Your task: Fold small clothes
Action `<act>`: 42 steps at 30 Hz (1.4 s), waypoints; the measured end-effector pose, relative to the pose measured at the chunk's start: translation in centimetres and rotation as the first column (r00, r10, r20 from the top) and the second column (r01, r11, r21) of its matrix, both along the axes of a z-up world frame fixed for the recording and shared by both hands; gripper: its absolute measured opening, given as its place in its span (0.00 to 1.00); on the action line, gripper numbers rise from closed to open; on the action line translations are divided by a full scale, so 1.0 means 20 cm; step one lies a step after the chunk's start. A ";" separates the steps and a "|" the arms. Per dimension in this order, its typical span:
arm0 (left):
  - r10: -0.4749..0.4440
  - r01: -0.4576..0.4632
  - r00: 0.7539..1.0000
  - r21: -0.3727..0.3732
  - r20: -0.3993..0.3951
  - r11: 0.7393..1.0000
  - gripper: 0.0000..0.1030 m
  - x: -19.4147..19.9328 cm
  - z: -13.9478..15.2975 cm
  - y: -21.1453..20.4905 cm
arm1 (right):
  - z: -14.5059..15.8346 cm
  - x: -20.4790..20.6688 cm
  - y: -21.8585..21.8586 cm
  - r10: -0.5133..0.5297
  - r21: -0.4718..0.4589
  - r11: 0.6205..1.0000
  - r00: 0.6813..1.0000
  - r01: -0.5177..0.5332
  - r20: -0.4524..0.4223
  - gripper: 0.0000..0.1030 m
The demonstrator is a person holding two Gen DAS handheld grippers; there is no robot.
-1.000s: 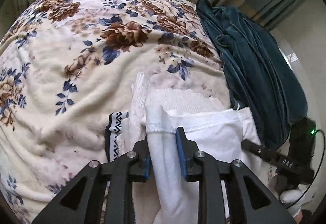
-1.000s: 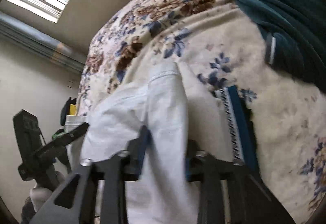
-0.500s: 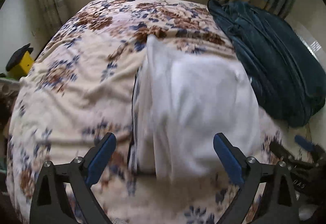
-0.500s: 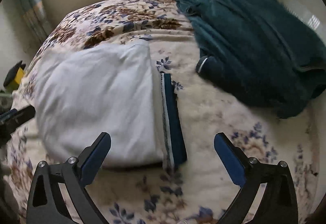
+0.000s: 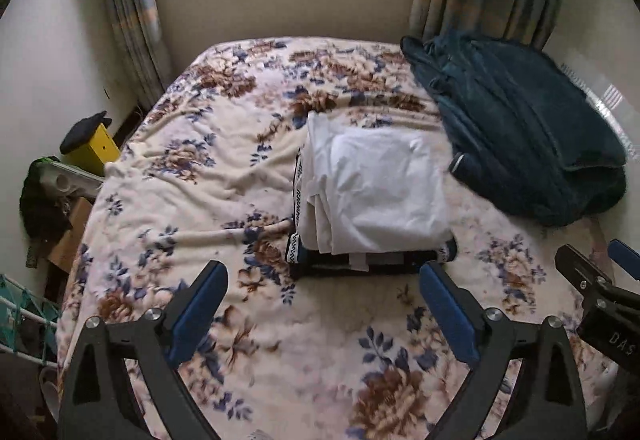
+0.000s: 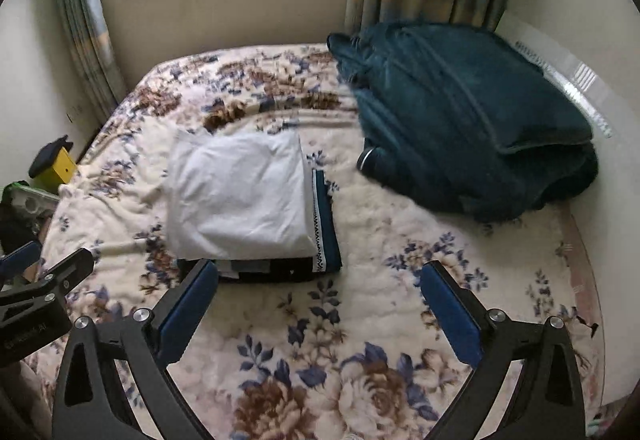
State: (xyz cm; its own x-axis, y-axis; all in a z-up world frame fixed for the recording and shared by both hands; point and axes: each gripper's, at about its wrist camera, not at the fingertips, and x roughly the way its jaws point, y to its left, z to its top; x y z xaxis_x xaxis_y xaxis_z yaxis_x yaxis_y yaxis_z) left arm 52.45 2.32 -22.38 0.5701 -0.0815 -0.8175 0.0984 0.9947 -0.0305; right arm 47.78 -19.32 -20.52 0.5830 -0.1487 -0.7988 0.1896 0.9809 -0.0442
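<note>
A folded white garment [image 5: 376,184] lies on top of a stack of folded dark clothes with a zigzag trim [image 5: 360,264] in the middle of the floral bedspread [image 5: 200,168]. It also shows in the right wrist view [image 6: 240,192], with the dark pile [image 6: 324,224] under it. My left gripper [image 5: 324,310] is open and empty, raised back from the stack's near edge. My right gripper [image 6: 320,306] is open and empty, also back from the stack.
A heap of dark teal fabric [image 5: 516,128] lies at the bed's right side by the wall [image 6: 460,108]. A yellow box [image 5: 98,146] and clutter stand left of the bed. Curtains and a window are at the far end.
Both grippers let go of the white garment, opened wide, and pulled up and back. The garment now lies folded on the stack.
</note>
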 end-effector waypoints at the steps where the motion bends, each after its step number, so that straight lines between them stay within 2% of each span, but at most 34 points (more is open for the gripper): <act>1: 0.003 -0.003 1.000 0.002 0.014 1.000 0.95 -0.06 0.07 0.01 | 0.06 -0.04 0.01 0.001 -0.004 1.000 1.000 -0.001 0.007 1.00; 6: -0.001 -0.001 0.998 0.022 0.070 1.000 0.95 -0.32 0.35 0.02 | 0.42 -0.36 0.03 0.017 -0.015 1.000 0.998 -0.016 0.059 1.00; 11: -0.017 0.015 0.994 0.024 0.105 1.000 0.95 -0.53 0.57 0.03 | 0.71 -0.65 0.05 0.031 -0.018 0.999 0.994 -0.029 0.101 1.00; 18: -0.008 -0.004 0.981 0.060 0.196 0.998 0.95 -0.80 0.83 0.06 | 1.03 -1.00 0.07 0.055 -0.028 0.998 0.986 -0.051 0.160 1.00; 22: -0.008 -0.002 0.977 0.043 0.212 0.999 0.95 -0.93 0.91 0.05 | 1.13 -1.12 0.08 0.066 -0.024 0.998 0.982 -0.062 0.180 1.00; 29: -0.001 -0.004 0.977 0.023 0.214 1.000 0.95 -1.07 0.96 0.07 | 1.27 -1.30 0.08 0.059 -0.017 0.998 0.976 -0.057 0.209 1.00; 35: -0.001 -0.003 0.973 0.019 0.230 1.000 0.95 -1.11 1.01 0.07 | 1.31 -1.35 0.10 0.072 -0.030 0.997 0.975 -0.067 0.209 1.00; 37: -0.004 -0.001 0.972 0.021 0.234 1.000 1.00 -1.12 1.02 0.07 | 1.32 -1.36 0.12 0.074 -0.028 0.997 0.974 -0.070 0.213 1.00; 42: 0.006 -0.011 0.969 0.020 0.246 1.000 1.00 -1.14 1.05 0.06 | 1.34 -1.36 0.12 0.074 -0.027 0.997 0.971 -0.070 0.227 1.00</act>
